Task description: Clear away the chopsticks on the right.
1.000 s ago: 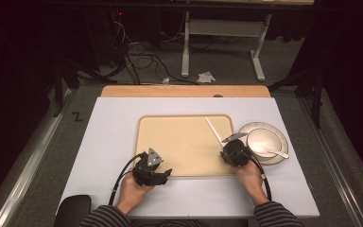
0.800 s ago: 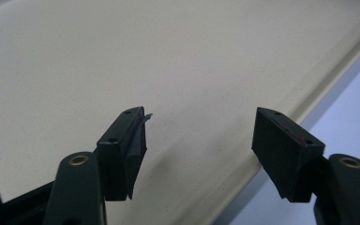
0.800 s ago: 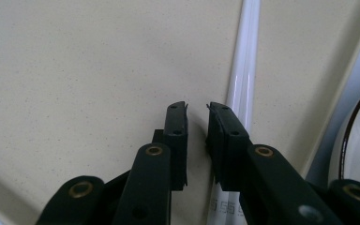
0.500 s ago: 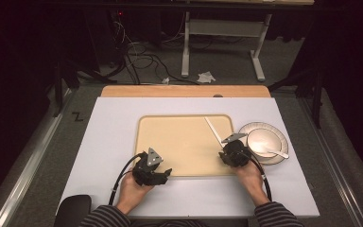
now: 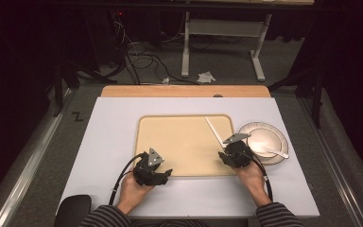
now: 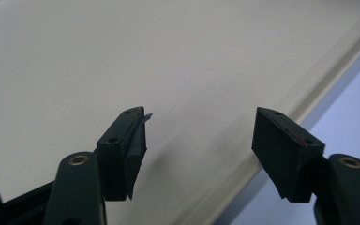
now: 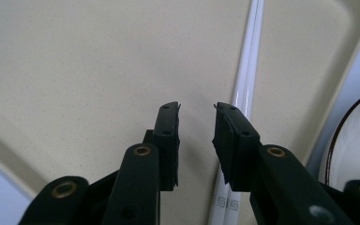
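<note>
The right gripper (image 7: pixel 197 110) has just been opening its jaws; nothing sits between them now, and the white chopsticks (image 7: pixel 246 89) lie free on the beige tray (image 5: pixel 170 137), so this looks like a release. The pair runs along the tray's right side, just right of the jaws, toward the far edge. The left gripper (image 6: pixel 201 119) hovers spread over the tray's near left edge, empty. A plate (image 5: pixel 255 135) with a white spoon (image 5: pixel 274 152) sits right of the tray

The jaws of the right claw (image 7: pixel 197 110) have just been opened from nearly closed to a narrow gap. Nothing is clasped between them; the white chopsticks (image 7: pixel 246 93) are seen lying on the tray (image 7: pixel 75 70) just beside one jaw.
</note>
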A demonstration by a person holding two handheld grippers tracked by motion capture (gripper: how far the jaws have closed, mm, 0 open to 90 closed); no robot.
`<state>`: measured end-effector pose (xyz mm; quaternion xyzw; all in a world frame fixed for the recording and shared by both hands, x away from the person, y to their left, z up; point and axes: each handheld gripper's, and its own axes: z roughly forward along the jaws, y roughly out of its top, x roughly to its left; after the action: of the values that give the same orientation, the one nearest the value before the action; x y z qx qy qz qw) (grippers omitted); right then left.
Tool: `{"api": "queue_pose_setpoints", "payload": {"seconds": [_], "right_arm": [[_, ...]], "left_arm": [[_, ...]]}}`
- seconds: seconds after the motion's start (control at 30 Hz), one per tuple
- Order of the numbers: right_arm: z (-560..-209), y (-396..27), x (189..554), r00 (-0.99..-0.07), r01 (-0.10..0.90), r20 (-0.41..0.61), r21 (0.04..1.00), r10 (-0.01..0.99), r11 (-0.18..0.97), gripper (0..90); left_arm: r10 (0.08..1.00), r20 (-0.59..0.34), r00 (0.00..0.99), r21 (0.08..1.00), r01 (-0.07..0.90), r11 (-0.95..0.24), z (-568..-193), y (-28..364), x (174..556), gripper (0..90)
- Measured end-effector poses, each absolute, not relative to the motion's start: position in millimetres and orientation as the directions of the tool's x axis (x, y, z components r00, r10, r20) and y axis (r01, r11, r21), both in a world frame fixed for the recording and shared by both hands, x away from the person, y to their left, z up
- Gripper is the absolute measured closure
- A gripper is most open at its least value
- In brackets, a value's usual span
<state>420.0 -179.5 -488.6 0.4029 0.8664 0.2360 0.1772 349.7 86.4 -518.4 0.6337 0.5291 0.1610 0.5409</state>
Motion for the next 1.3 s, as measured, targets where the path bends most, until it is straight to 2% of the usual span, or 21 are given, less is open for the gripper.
{"api": "queue_pose_setpoints", "payload": {"seconds": [0.4,0.67,0.9,1.07,1.3], "right_arm": [[-482,-181,414,-0.623,0.591,-0.122,0.573,0.773,0.567,58.4],[-476,-185,411,-0.646,0.572,-0.085,0.605,0.759,0.554,54.0],[-464,-195,409,-0.614,0.556,-0.052,0.680,0.788,0.478,47.7],[-464,-201,411,-0.605,0.584,-0.019,0.669,0.796,0.460,47.1],[-459,-209,412,-0.574,0.589,-0.026,0.681,0.818,0.435,49.3]], "left_arm": [[0.846,-0.365,0.390,0.855,0.500,0.139,-520,85,350,35.5],[0.844,-0.369,0.390,0.855,0.498,0.144,-520,85,349,35.5],[0.838,-0.371,0.400,0.854,0.502,0.138,-518,85,347,35.5],[0.838,-0.379,0.393,0.852,0.502,0.150,-518,85,347,35.5],[0.832,-0.386,0.399,0.852,0.499,0.156,-515,86,346,35.5]]}}
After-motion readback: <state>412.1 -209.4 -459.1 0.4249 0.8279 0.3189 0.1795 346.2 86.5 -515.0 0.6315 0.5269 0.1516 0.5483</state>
